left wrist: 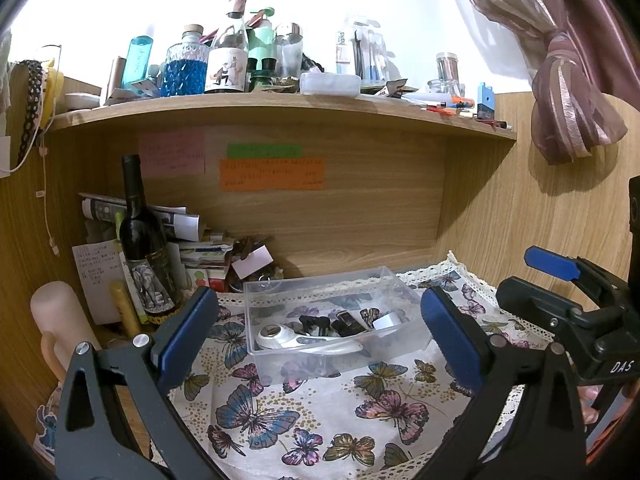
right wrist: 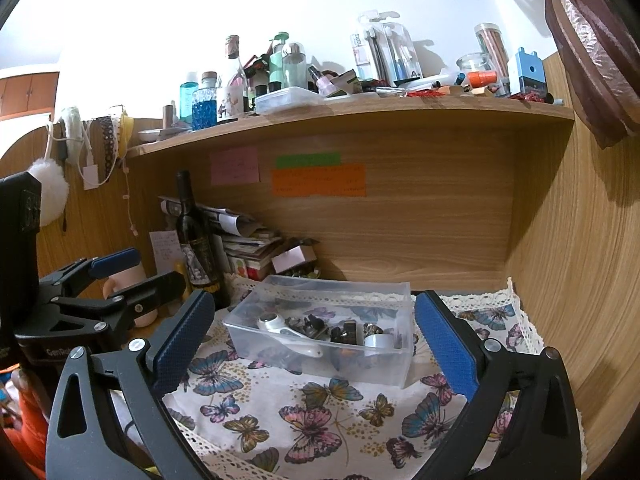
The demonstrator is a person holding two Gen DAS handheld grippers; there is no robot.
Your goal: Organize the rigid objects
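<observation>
A clear plastic box (left wrist: 320, 292) stands on the butterfly cloth (left wrist: 320, 412), in front of both grippers. In it lie a white rotary cutter (left wrist: 296, 338), black binder clips (left wrist: 316, 324) and a tape roll (left wrist: 386, 320). The box shows in the right wrist view too (right wrist: 332, 360), with the cutter (right wrist: 280, 328) and the tape roll (right wrist: 378, 341). My left gripper (left wrist: 320, 336) is open and empty, a little short of the box. My right gripper (right wrist: 316, 336) is open and empty, also just short of it. Each gripper shows at the side of the other's view.
A dark wine bottle (left wrist: 142, 240) stands at the back left beside stacked papers (left wrist: 192, 248). A wooden shelf (left wrist: 280, 108) above holds several bottles and jars. Wooden walls close the back and the right side. A pink cup (left wrist: 60, 320) stands at the left.
</observation>
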